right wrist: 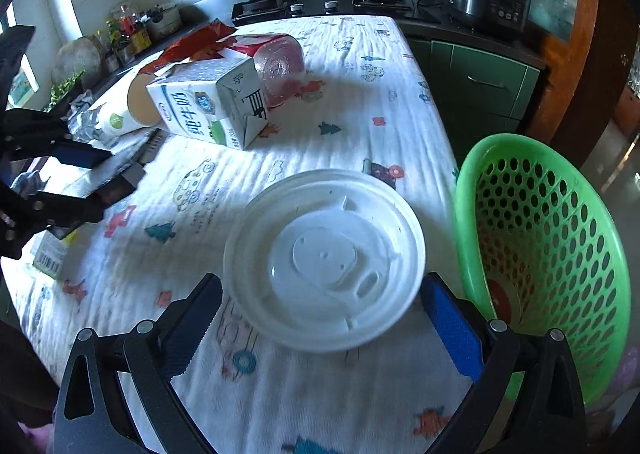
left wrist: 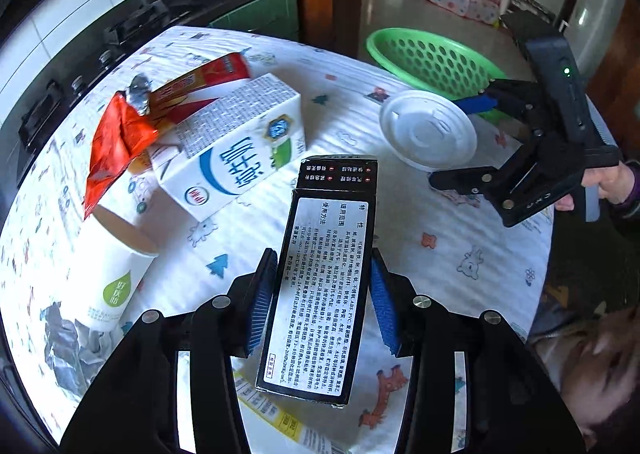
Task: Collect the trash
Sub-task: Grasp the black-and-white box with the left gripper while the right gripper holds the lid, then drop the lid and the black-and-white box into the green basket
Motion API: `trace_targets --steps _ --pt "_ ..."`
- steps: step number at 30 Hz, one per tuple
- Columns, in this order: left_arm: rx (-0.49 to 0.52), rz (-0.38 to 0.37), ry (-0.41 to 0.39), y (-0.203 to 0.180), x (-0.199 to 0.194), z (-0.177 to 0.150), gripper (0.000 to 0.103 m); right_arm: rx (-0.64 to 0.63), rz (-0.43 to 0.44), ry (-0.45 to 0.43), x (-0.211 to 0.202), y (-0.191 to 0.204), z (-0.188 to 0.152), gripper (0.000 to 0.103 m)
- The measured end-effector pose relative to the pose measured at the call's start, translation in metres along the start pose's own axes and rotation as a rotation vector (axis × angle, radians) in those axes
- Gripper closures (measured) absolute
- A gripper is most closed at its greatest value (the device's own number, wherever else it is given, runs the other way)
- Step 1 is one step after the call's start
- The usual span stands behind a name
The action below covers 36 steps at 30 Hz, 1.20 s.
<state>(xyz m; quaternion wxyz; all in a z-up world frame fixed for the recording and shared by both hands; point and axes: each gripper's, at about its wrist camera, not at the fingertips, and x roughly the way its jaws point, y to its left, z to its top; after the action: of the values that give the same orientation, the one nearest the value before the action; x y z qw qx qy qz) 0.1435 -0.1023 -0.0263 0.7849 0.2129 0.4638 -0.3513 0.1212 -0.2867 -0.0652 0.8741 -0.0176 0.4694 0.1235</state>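
While left gripper (left wrist: 324, 298) jaws pinch black box (left wrist: 326, 282) | right gripper (right wrist: 320, 318) jaws spread around white lid (right wrist: 324, 258)

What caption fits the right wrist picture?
Open right tool straddling a white plastic lid beside the green basket.

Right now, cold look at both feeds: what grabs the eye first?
The black box with a white text label fills the left wrist view, standing between the left claw pads, which flank it closely. In the right wrist view, the white plastic lid lies flat on the patterned tablecloth between the open right claw tips, with the green perforated basket just beyond the table edge.
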Motion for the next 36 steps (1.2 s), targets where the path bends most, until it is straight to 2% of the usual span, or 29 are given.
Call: trace_targets --steps 5,10,17,22,27,36 --pt "-0.013 0.001 -0.006 0.002 0.001 0.001 0.058 -0.019 -0.028 -0.016 0.004 0.006 0.006 0.007" --pt "-0.010 -0.005 -0.020 -0.002 -0.001 0.005 0.058 -0.003 -0.037 -0.039 -0.001 0.006 0.006 0.012" --pt "-0.020 -0.023 -0.053 -0.011 -0.004 0.019 0.058 0.019 -0.036 -0.087 -0.027 -0.002 0.003 0.013" --pt "-0.018 -0.052 -0.082 -0.022 -0.007 0.035 0.058 0.092 -0.075 -0.117 -0.051 -0.031 0.002 0.013" --pt "-0.014 -0.084 -0.108 -0.038 -0.005 0.060 0.058 0.221 -0.116 -0.130 -0.070 -0.081 -0.002 0.012" --pt "0.005 -0.134 -0.136 -0.077 0.015 0.118 0.058 0.329 -0.153 -0.128 -0.075 -0.141 -0.016 0.009"
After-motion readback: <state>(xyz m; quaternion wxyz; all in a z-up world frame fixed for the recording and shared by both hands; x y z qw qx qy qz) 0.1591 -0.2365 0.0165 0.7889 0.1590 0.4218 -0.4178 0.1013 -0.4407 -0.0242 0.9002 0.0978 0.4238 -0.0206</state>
